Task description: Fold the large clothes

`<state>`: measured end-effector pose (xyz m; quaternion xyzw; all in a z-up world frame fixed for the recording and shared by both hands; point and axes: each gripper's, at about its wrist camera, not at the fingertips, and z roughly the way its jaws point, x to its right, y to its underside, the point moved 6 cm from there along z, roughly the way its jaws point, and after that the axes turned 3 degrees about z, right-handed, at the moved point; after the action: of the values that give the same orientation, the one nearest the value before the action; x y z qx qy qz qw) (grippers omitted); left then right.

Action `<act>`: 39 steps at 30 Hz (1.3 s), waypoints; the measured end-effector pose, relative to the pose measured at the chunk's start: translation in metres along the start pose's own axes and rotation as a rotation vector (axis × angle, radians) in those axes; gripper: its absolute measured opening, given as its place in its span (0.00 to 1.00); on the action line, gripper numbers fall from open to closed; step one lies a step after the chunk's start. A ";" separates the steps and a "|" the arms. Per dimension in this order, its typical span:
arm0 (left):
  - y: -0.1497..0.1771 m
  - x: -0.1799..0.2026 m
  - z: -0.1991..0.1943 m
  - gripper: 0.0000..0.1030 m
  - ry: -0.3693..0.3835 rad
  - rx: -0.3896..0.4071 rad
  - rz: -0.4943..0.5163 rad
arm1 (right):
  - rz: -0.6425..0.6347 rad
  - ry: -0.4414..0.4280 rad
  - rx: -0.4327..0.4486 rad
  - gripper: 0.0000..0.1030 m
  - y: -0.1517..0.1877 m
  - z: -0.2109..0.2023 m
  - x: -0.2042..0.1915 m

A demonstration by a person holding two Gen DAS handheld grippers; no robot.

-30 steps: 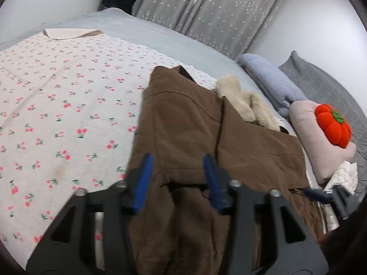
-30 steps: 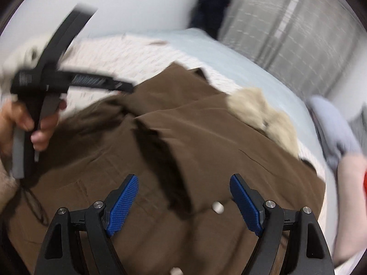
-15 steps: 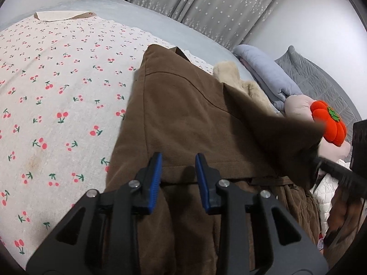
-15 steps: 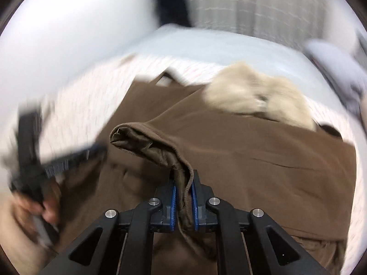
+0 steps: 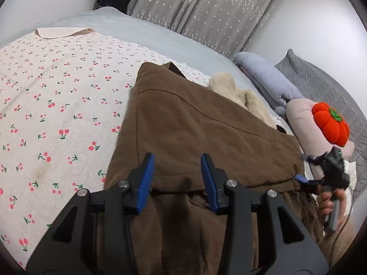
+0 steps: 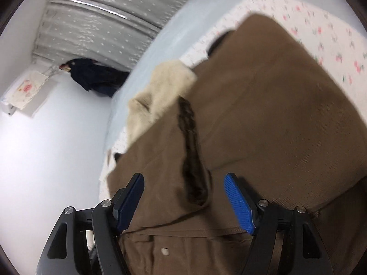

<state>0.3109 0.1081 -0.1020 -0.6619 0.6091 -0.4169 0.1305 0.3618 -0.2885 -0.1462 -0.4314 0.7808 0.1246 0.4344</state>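
The bed [image 5: 188, 43] fills most of the left wrist view, with a pale blue cover along its far side and a cherry-print sheet [image 5: 57, 105] spread over the near side. A brown coat [image 5: 206, 133] lies on that sheet, toward the sheet's right edge, folded so that a flat upper layer ends in a straight hem across the lower part. The right wrist view shows the same brown coat [image 6: 263, 119], with a dark fold line running down its middle and a small pale button [image 6: 164, 251] near the bottom edge.

Beyond the coat, touching its far edge, sits a cream fleece lining [image 5: 238, 98], which also shows as a blurred cream patch [image 6: 158, 91] in the right wrist view. Grey star-print curtains [image 5: 201, 11] hang behind the bed. To the right of the coat lie a blue folded blanket [image 5: 266, 80], a grey quilt [image 5: 321, 80] and a pink pillow [image 5: 302, 123] bearing an orange pumpkin cushion [image 5: 331, 123].

The left claw [image 5: 176, 178] hovers over the coat's hem with its blue pads apart, gripping nothing. The right claw [image 6: 183, 204] is also spread wide, above the coat's dark fold. From the left wrist view, it [image 5: 305, 180] sits at the coat's right corner, held by a hand [image 5: 330, 204].
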 end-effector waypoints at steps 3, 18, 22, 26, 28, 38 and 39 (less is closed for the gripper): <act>-0.002 0.000 0.000 0.42 0.010 0.010 -0.012 | -0.059 0.029 -0.016 0.58 0.009 0.017 -0.005; 0.012 0.000 0.024 0.42 -0.126 -0.065 0.098 | -0.293 0.295 0.053 0.12 0.026 0.011 -0.047; 0.012 0.005 0.022 0.43 -0.174 -0.078 0.136 | -0.364 0.423 0.055 0.25 0.039 0.023 -0.015; 0.011 0.011 0.007 0.62 -0.147 -0.088 0.119 | -0.315 0.388 0.044 0.44 0.040 -0.003 -0.019; 0.010 0.012 -0.006 0.75 -0.150 -0.084 0.093 | -0.323 0.396 0.049 0.52 0.042 -0.017 -0.024; 0.048 0.016 -0.060 0.82 -0.224 -0.163 0.094 | -0.350 0.406 0.128 0.78 0.084 -0.141 -0.011; 0.051 0.016 -0.065 0.83 -0.233 -0.166 0.102 | -0.353 0.411 0.130 0.78 0.089 -0.150 -0.006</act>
<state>0.2278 0.1040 -0.0908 -0.6824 0.6552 -0.2783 0.1659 0.2081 -0.3176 -0.0683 -0.5482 0.7717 -0.0935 0.3086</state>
